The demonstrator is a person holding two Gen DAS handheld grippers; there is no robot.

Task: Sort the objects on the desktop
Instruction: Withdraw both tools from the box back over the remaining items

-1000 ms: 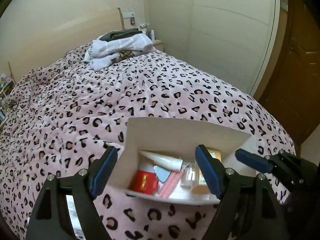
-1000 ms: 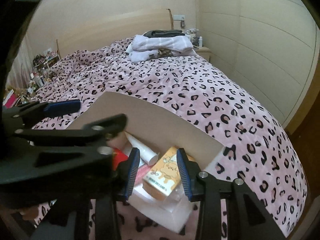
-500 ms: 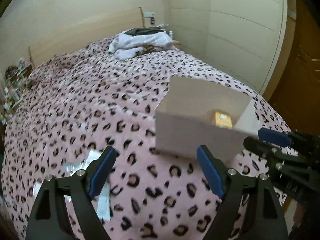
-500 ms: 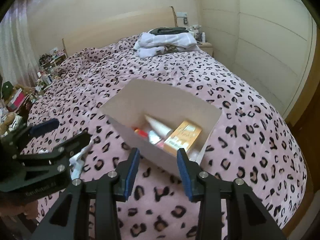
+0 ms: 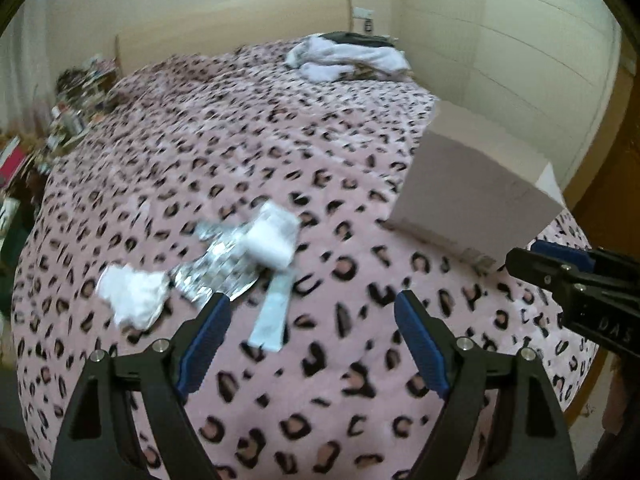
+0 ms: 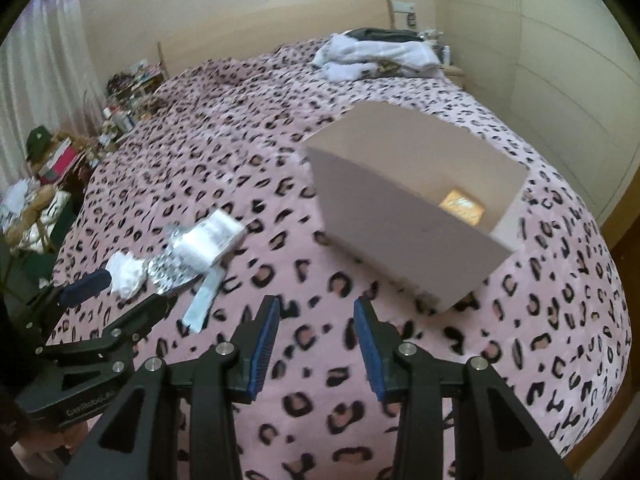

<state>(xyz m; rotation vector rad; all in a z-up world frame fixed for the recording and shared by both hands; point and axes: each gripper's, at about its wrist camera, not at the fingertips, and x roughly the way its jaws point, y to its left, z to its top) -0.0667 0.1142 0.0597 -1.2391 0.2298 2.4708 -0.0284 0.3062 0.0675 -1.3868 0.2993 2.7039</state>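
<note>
Leopard-print blanket point(image 5: 280, 152), white box point(image 6: 400, 216) beside litter point(image 5: 224, 268)

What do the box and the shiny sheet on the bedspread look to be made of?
Box: apparently matte grey-white cardboard, with thin, flat, straight-edged walls. Shiny sheet: probably foil, perhaps blister packs; silvery, with crinkled, glinting highlights, though blur leaves it uncertain.

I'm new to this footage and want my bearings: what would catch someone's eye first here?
The pink leopard-print bedspread fills both views. On it stands an open white box with a yellow carton showing inside, and to its left lies a small heap: silver foil packs, a white packet, crumpled white paper and a pale strip. Both the left gripper and the right gripper hang open and empty above the bedspread.
</note>
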